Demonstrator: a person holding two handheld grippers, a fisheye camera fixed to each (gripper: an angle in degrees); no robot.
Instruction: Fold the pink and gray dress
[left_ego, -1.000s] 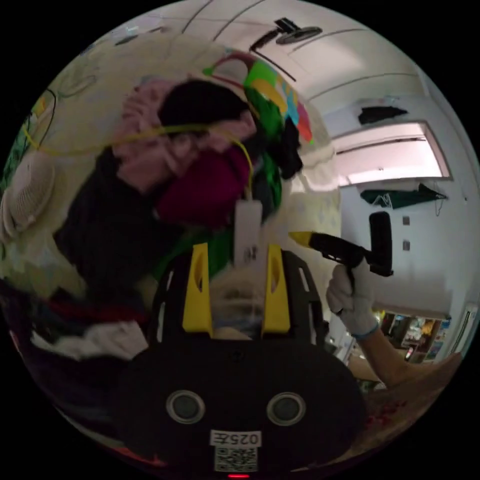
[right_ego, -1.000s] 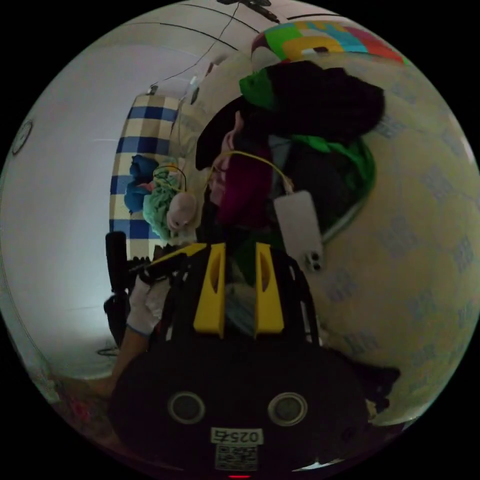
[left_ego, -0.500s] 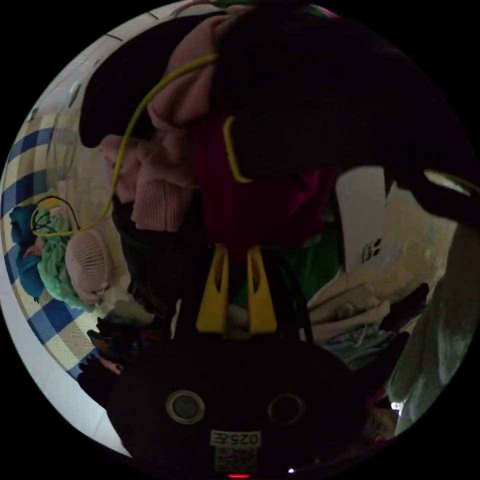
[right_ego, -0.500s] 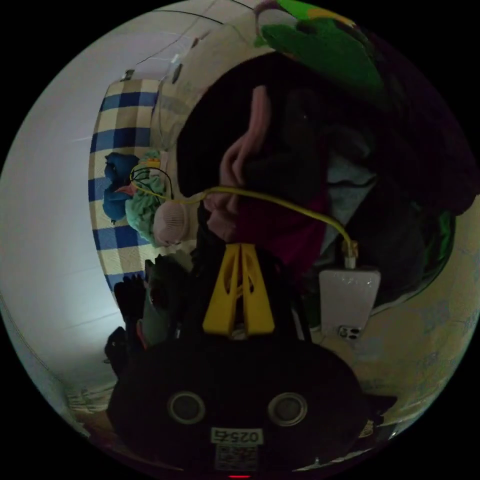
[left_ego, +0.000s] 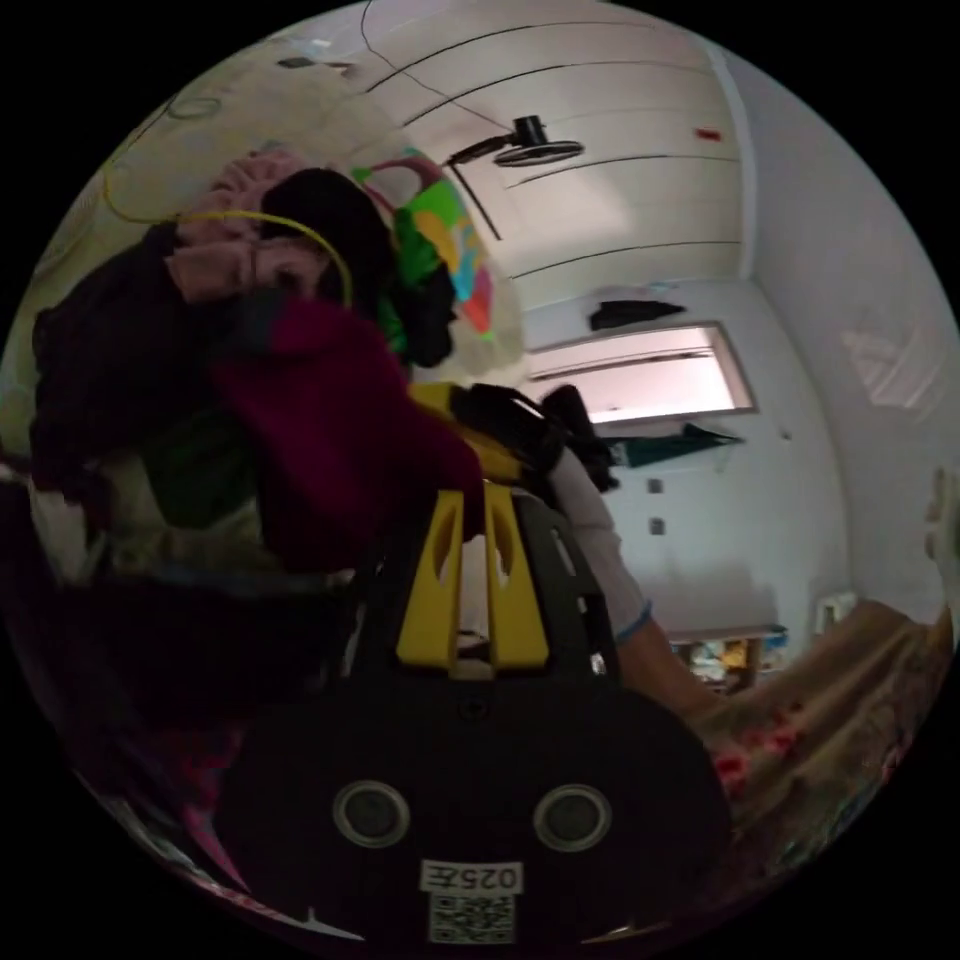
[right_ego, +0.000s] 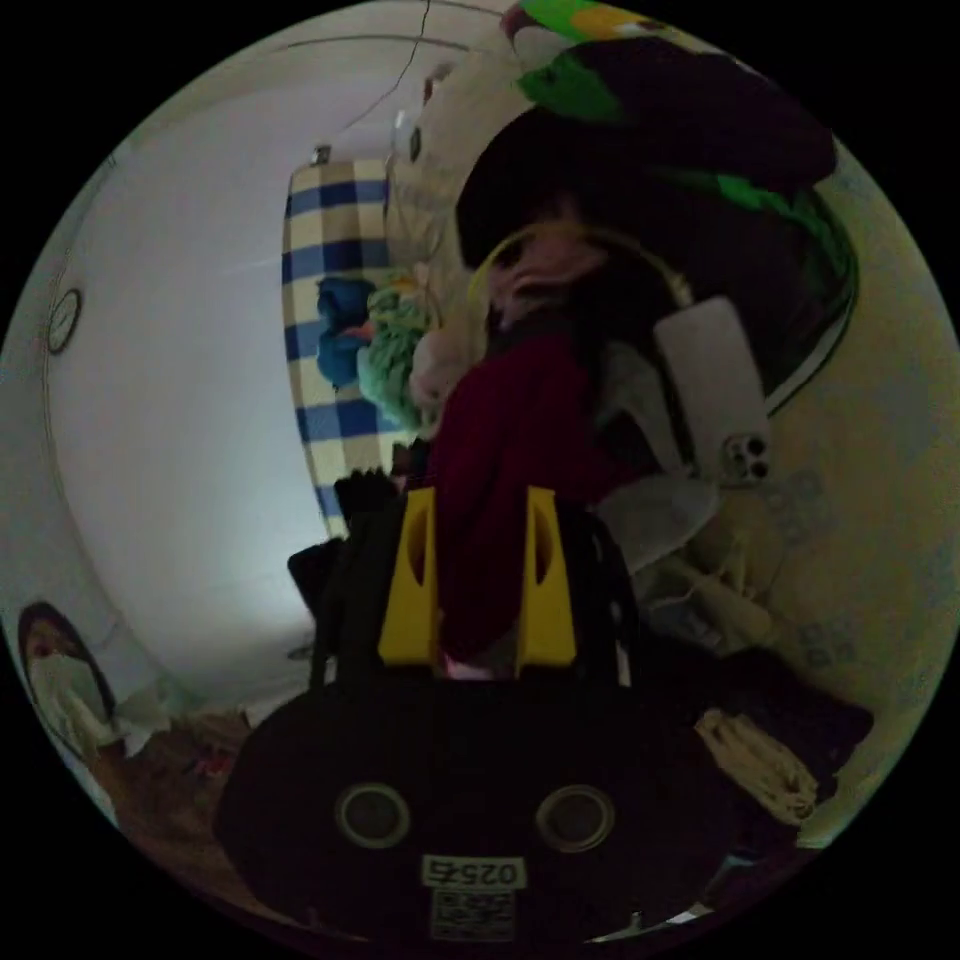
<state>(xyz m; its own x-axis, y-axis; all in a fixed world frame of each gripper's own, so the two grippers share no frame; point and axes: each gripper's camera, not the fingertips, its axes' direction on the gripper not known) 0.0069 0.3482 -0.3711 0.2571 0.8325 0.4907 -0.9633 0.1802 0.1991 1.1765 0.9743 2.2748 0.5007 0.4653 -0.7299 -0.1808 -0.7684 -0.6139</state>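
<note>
Left gripper (left_ego: 472, 500): yellow jaws drawn narrow, apparently pinching the dark magenta garment's (left_ego: 340, 440) edge. Right gripper (right_ego: 478, 500): jaws parted, garment hanging between them. White phone (right_ego: 715, 385) lies beside the clothes pile (right_ego: 680, 150).

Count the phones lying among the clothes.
1. A white phone lies camera side up at the edge of the clothes pile, just beside the dark red garment. Others could be buried under the clothes.
</note>
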